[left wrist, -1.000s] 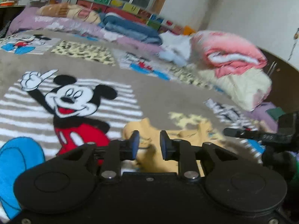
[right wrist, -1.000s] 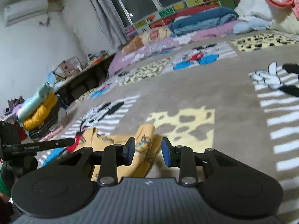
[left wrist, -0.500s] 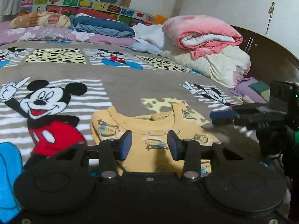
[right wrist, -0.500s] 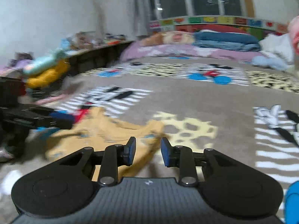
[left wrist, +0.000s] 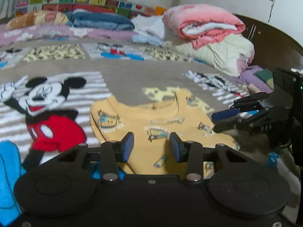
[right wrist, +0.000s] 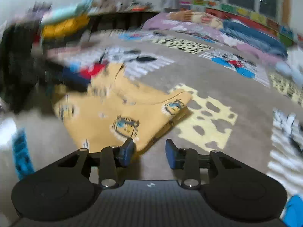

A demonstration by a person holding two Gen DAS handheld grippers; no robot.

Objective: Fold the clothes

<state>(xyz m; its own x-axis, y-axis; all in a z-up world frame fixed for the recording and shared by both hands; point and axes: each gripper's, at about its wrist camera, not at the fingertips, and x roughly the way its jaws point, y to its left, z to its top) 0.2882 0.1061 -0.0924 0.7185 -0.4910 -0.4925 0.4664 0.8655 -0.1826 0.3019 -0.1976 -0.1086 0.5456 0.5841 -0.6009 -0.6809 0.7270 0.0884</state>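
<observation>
A small yellow printed shirt (left wrist: 155, 124) lies flat on the Mickey Mouse blanket (left wrist: 56, 102), neckline away from me. My left gripper (left wrist: 151, 147) is open and empty, just above the shirt's near part. My right gripper (right wrist: 148, 152) is open and empty, hovering at the shirt's (right wrist: 113, 113) near corner; it also shows at the right of the left wrist view (left wrist: 246, 113). The right wrist view is motion-blurred.
Folded pink and cream quilts (left wrist: 208, 36) are stacked at the far right. Blue and purple bedding (left wrist: 98, 22) lines the wall under the window. A dark wooden headboard (left wrist: 274, 49) bounds the right. Clothes piles (right wrist: 62, 24) sit on a shelf at the left.
Both grippers have opened wider and drawn back from the shirt, which now lies spread flat. The right gripper has swung toward the shirt's corner.
</observation>
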